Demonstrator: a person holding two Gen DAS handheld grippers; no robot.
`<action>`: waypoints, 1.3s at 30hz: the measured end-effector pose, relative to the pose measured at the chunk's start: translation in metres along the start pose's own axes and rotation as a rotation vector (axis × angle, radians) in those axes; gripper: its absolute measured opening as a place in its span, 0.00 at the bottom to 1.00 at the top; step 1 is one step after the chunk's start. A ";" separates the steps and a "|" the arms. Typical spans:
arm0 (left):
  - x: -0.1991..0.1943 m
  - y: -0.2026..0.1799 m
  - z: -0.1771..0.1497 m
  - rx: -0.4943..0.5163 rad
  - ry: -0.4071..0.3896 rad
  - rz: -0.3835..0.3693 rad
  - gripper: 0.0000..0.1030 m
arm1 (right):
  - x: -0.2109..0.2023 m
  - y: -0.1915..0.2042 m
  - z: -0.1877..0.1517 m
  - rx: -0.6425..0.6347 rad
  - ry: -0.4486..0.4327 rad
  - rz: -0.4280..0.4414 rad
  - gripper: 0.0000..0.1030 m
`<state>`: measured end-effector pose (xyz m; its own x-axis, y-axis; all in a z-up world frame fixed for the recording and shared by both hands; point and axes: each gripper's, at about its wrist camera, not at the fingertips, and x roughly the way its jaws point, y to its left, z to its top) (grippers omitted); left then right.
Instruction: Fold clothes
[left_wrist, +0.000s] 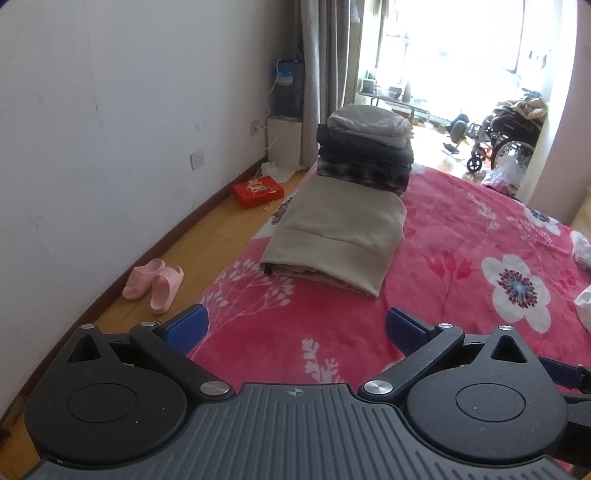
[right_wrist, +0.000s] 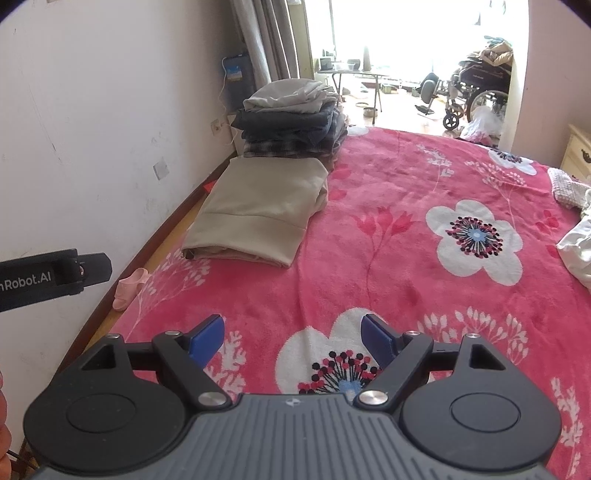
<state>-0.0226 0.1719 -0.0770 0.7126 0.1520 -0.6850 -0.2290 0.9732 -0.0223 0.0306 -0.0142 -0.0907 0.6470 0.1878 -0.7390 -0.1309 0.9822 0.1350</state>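
Note:
A folded beige garment (left_wrist: 336, 236) (right_wrist: 258, 210) lies on the red flowered bed cover (left_wrist: 461, 236) (right_wrist: 388, 258) near its left edge. Behind it stands a stack of folded clothes (left_wrist: 365, 147) (right_wrist: 295, 118), grey on top, dark and plaid below. My left gripper (left_wrist: 297, 325) is open and empty, hovering over the cover in front of the beige garment. My right gripper (right_wrist: 291, 332) is open and empty over a white flower print. A crumpled white cloth (right_wrist: 576, 247) (left_wrist: 583, 306) lies at the bed's right edge.
A white wall (left_wrist: 110, 129) runs along the left. Pink slippers (left_wrist: 153, 282) and a red box (left_wrist: 256, 192) lie on the wooden floor strip. A wheelchair (left_wrist: 506, 136) (right_wrist: 476, 92) stands beyond the bed. A pale nightstand (right_wrist: 578, 155) is at right.

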 end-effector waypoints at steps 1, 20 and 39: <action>0.000 0.000 0.000 -0.001 0.001 0.000 1.00 | 0.000 0.000 0.000 0.001 0.001 -0.001 0.82; 0.006 -0.001 -0.001 -0.006 0.019 0.000 1.00 | 0.004 0.000 -0.002 0.003 0.020 -0.014 0.82; 0.000 -0.001 -0.007 0.012 -0.005 0.039 1.00 | 0.005 0.010 0.000 -0.019 0.018 -0.050 0.86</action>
<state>-0.0266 0.1695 -0.0820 0.7066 0.1912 -0.6813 -0.2493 0.9683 0.0132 0.0326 -0.0039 -0.0929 0.6395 0.1381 -0.7563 -0.1133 0.9899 0.0850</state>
